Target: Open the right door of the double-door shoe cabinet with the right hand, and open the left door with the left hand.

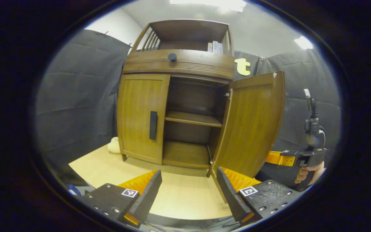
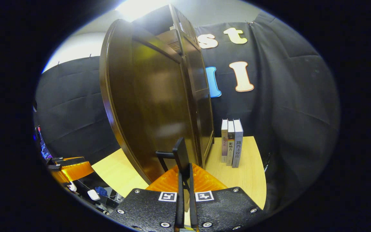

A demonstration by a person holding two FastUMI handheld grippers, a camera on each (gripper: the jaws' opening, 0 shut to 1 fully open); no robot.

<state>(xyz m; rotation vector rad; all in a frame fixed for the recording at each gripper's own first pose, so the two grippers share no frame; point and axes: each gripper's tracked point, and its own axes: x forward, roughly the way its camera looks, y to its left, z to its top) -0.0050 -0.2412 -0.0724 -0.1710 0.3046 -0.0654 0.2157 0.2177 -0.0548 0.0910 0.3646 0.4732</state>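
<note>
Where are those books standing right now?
In the right gripper view, three books stand upright on the table, just right of the cabinet and against the black cloth wall.

The right door (image 1: 251,124) of the brown wooden shoe cabinet (image 1: 179,64) stood swung wide, jutting over the pale wooden tabletop (image 1: 185,193) and walling off the right side. The left gripper (image 1: 188,190), fingers spread apart, faced bare tabletop leading straight to the closed left door (image 1: 140,116) and its black vertical handle (image 1: 153,125). The right gripper (image 2: 185,180) was pressed together on the right door's black handle (image 2: 180,154). Three upright books (image 2: 231,143) stood on the tabletop just beside the cabinet's side, narrowing that passage.
</note>
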